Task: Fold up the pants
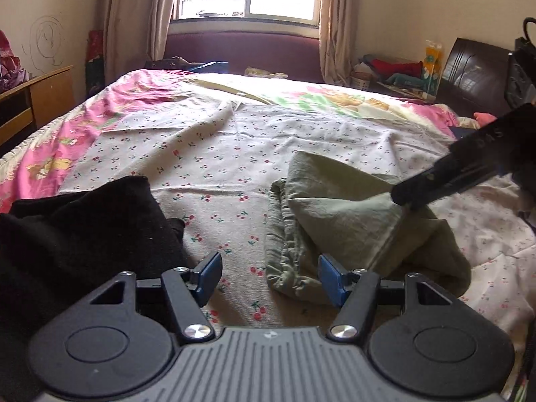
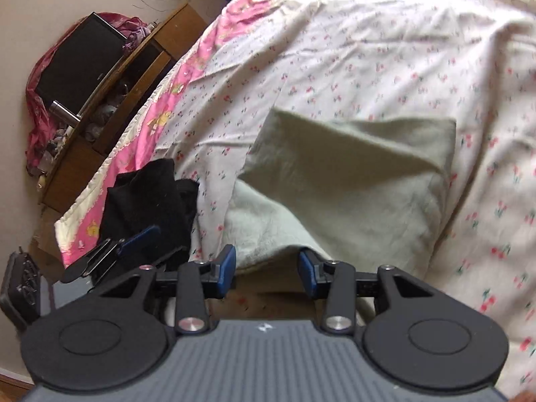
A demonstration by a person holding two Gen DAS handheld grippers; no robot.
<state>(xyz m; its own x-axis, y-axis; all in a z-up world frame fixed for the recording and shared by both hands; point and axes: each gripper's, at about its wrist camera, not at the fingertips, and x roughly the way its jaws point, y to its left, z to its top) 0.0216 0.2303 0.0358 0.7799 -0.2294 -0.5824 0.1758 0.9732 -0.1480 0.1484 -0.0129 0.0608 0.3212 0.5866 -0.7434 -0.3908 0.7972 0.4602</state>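
The olive-green pants [image 1: 351, 231] lie partly folded on the cherry-print bed sheet [image 1: 217, 154], waistband bunched at the near left. My left gripper [image 1: 269, 278] is open and empty, low over the sheet beside the waistband. My right gripper [image 2: 267, 273] is open, its pads either side of the pants' near edge, with the folded pants [image 2: 351, 174] spread ahead. In the left wrist view the right gripper [image 1: 402, 197] comes in from the right and touches a raised fold of the pants.
A black garment [image 1: 83, 234] lies heaped on the bed to the left; it also shows in the right wrist view [image 2: 150, 197]. A wooden desk [image 2: 100, 110] stands beyond the bed's left edge. A headboard and clutter [image 1: 469, 73] are at the far right.
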